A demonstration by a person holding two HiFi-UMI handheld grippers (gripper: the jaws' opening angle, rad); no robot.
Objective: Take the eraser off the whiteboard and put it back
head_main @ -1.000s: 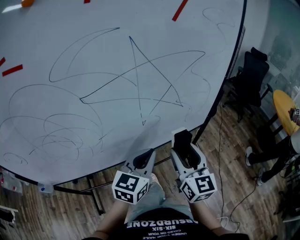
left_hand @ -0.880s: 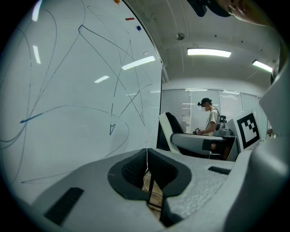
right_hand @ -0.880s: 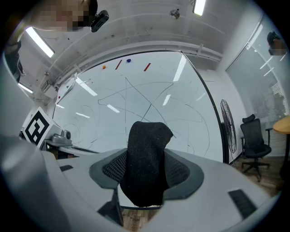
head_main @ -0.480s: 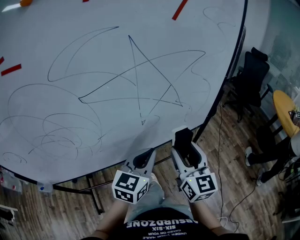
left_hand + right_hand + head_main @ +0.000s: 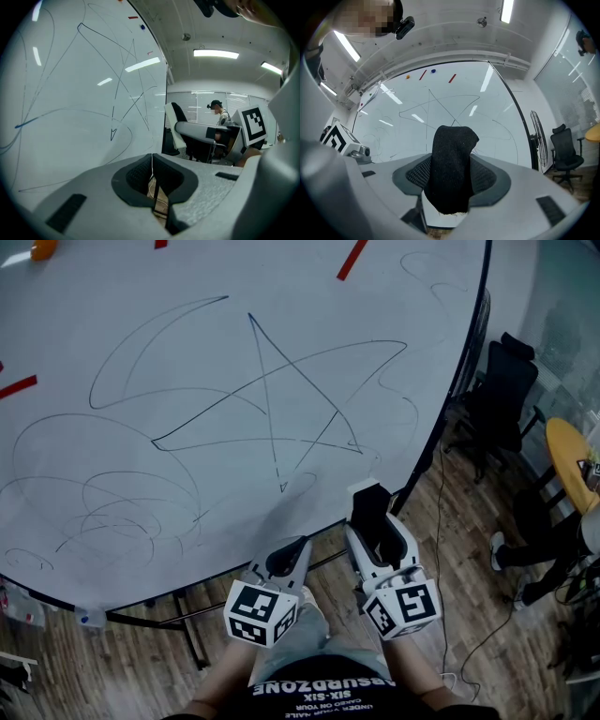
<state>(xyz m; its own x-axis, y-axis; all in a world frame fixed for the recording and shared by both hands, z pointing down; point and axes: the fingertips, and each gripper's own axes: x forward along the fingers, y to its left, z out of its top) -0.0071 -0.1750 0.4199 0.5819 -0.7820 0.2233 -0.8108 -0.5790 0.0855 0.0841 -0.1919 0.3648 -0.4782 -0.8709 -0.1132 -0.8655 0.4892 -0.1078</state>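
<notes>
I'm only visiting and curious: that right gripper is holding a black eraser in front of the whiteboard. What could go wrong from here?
1. The eraser looks soft and sticks out well beyond the jaws of the right gripper, so it might bend, slip and fall to the floor.
2. When it is brought up to the whiteboard, it could brush the star and smear its lines.

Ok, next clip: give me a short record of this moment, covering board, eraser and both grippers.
whiteboard: covered in pen scribbles, with a drawn star
eraser: black, appears clear of the board, standing between the right jaws
right gripper: shut on the eraser, near the board's lower edge
left gripper: jaws together, empty
background: black office chair at right
</notes>
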